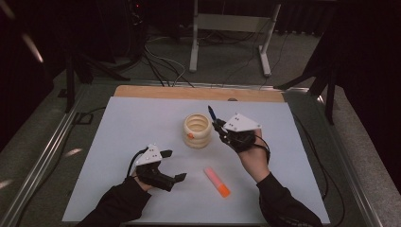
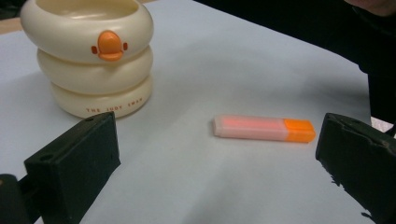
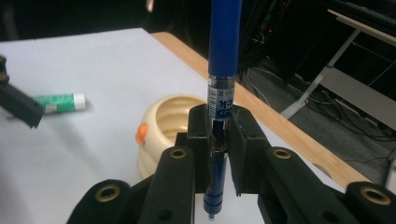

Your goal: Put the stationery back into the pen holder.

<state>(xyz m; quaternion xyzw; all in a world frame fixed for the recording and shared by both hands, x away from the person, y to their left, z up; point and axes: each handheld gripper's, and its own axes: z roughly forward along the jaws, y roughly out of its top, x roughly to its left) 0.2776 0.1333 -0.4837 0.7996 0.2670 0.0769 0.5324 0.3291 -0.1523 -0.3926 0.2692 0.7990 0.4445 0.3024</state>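
Observation:
My right gripper [image 1: 219, 126] is shut on a blue pen [image 1: 211, 113], which stands nearly upright just right of a cream ringed cup [image 1: 197, 130]. In the right gripper view the pen [image 3: 225, 37] is pinched between the jaws [image 3: 219, 126], above and beside the cup [image 3: 163, 126]. My left gripper [image 1: 175, 165] stands open near the front left of the mat. In its own view the wide-apart jaws [image 2: 215, 168] frame an orange and pink highlighter [image 2: 264, 128] lying flat on the mat, untouched. The cup [image 2: 93, 60] with an orange beak mark sits beyond the left jaw.
The highlighter [image 1: 216, 182] lies front centre on the pale mat [image 1: 142, 118]. A green-labelled stick [image 3: 60, 102] lies on the mat near a black jaw of the other gripper [image 3: 18, 105]. A wooden table edge [image 1: 198, 92] runs along the back, with cables and a stand behind.

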